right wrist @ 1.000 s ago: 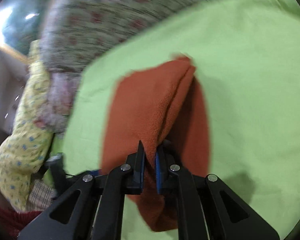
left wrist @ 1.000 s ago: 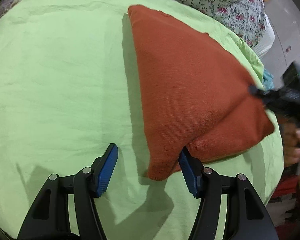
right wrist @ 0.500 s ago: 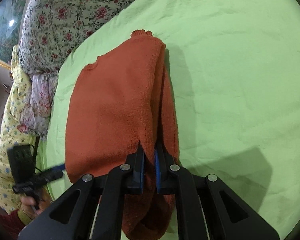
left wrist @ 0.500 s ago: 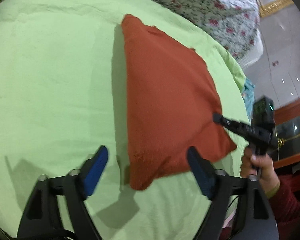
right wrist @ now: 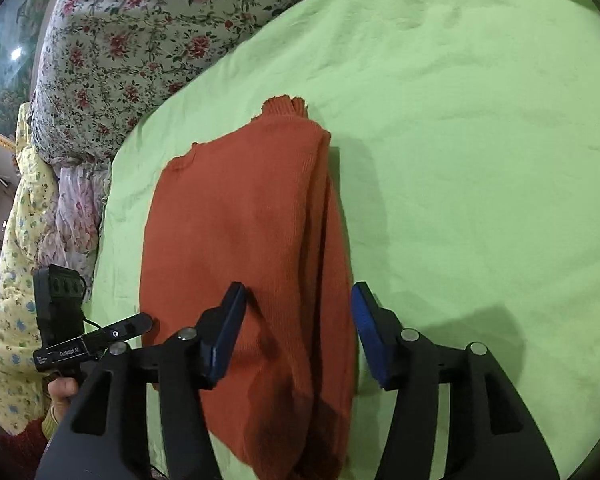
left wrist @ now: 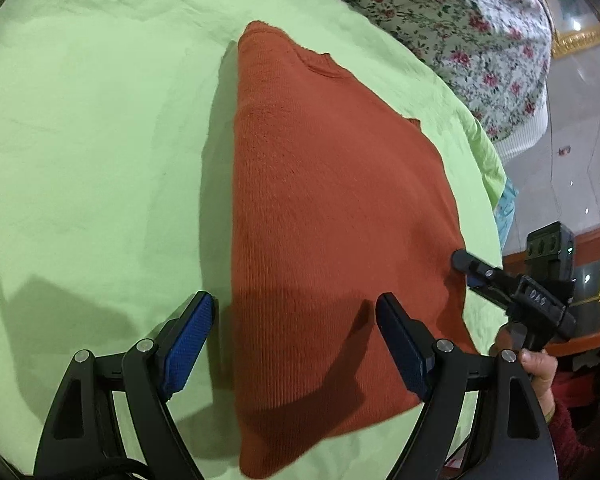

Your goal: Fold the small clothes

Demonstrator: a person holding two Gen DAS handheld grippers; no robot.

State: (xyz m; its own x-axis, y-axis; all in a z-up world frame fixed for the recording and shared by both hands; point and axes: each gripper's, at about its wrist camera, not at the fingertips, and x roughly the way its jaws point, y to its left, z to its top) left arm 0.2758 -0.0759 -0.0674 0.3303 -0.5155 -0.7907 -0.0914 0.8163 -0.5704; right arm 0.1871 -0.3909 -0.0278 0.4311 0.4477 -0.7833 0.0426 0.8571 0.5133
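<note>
The left gripper (left wrist: 294, 336) has its two fingers spread wide apart, and nothing is held between them. The orange sweater (left wrist: 332, 216) lies folded on the light green sheet (left wrist: 100, 140), and its near part fills most of the gap between the two blue pads (left wrist: 188, 340) of this gripper, closer to the right pad than to the left one; I cannot tell if the pads touch the cloth or only hang above it. In front of the left gripper the sweater stretches away, with its collar at the far end. To the right of this gripper, at the right edge of the sweater, the right gripper (left wrist: 466, 268) appears with a hand (left wrist: 540, 368) on its handle (the tips are at the border of the cloth, but from this side their opening is not clear). In the right wrist view the right gripper (right wrist: 296, 324) is also open, with its fingers well apart and empty. The folded sweater (right wrist: 240, 248) lies between and ahead of them, and its thick folded edge runs just beside the right finger. To the left of this gripper the tip of the left gripper (right wrist: 140, 324) rests near the left edge of the sweater. Beyond the green sheet, further ahead and to the left, there is a flowered blanket (right wrist: 140, 40).
</note>
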